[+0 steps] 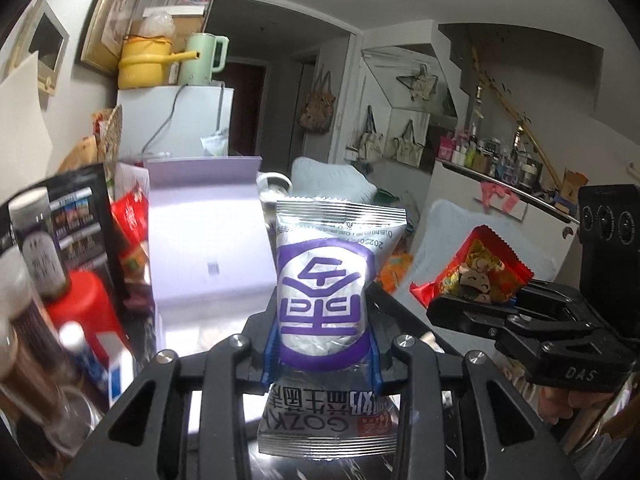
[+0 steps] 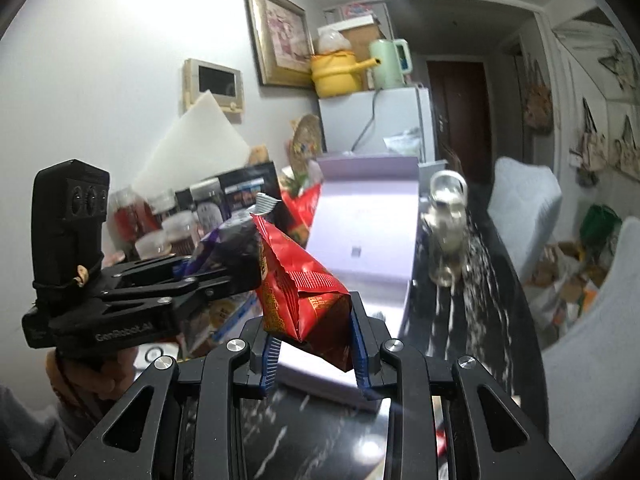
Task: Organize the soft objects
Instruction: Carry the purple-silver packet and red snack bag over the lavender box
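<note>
My left gripper (image 1: 323, 354) is shut on a silver and purple snack packet (image 1: 326, 284) and holds it upright above the table. My right gripper (image 2: 314, 354) is shut on a red snack packet (image 2: 304, 284), tilted, held in the air. The red packet also shows in the left wrist view (image 1: 476, 270), in the right gripper at the right. The purple packet also shows in the right wrist view (image 2: 232, 240), in the left gripper (image 2: 224, 276) at the left. An open pale lilac box (image 1: 208, 248) stands ahead; it also shows in the right wrist view (image 2: 360, 232).
Jars, a red-capped bottle (image 1: 86, 312) and a black box (image 1: 72, 216) crowd the table's left side. A glass teapot (image 2: 446, 224) stands right of the lilac box on the dark marble table (image 2: 320, 432). A white fridge (image 1: 176, 120) stands behind; pale chairs (image 2: 524, 200) are to the right.
</note>
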{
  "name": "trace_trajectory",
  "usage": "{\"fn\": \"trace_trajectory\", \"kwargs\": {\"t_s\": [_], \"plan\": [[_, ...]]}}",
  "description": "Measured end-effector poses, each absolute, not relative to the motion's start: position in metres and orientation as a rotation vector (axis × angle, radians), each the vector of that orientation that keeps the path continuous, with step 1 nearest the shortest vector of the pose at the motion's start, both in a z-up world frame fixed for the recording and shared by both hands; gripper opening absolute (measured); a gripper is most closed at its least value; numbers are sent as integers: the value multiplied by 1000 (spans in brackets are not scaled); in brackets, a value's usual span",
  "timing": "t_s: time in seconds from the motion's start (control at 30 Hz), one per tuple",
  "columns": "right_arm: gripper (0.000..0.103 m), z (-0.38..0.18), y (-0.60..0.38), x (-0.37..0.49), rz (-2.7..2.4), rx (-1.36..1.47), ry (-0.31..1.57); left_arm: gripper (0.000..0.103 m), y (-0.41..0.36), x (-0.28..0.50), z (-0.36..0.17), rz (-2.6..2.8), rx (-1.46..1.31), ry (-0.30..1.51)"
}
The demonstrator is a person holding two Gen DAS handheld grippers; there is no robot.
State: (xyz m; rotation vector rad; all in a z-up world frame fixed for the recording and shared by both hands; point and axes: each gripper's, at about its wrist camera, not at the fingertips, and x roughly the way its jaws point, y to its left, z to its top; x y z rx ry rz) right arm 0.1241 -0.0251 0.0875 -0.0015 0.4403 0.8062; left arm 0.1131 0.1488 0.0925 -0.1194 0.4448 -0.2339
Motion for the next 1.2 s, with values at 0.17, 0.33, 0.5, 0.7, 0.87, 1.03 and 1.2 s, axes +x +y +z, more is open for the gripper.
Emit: {"fn": "trace_trajectory", "kwargs": {"t_s": [0.17, 0.33, 0.5, 0.7, 0.87, 1.03, 1.2], "plan": [[30, 96, -8, 150, 823, -6, 440, 33, 164, 138, 100, -190, -129, 414], [30, 93, 12, 188, 825, 2, 470, 33, 176, 166, 97, -153, -140, 420], [30, 82, 24, 224, 827, 36, 523, 33, 187, 192, 84, -119, -145, 448], [30, 67, 39, 258, 815, 60, 558, 33, 201, 220, 63, -64, -138, 528], [30, 47, 51, 281, 798, 47, 626, 33, 207, 241, 43, -37, -148, 600], [30, 26, 58, 298, 787, 32, 699, 33, 208, 257, 25, -21, -144, 665], [30, 6, 64, 312, 765, 16, 760, 33, 211, 272, 3, -2, -149, 739]]}}
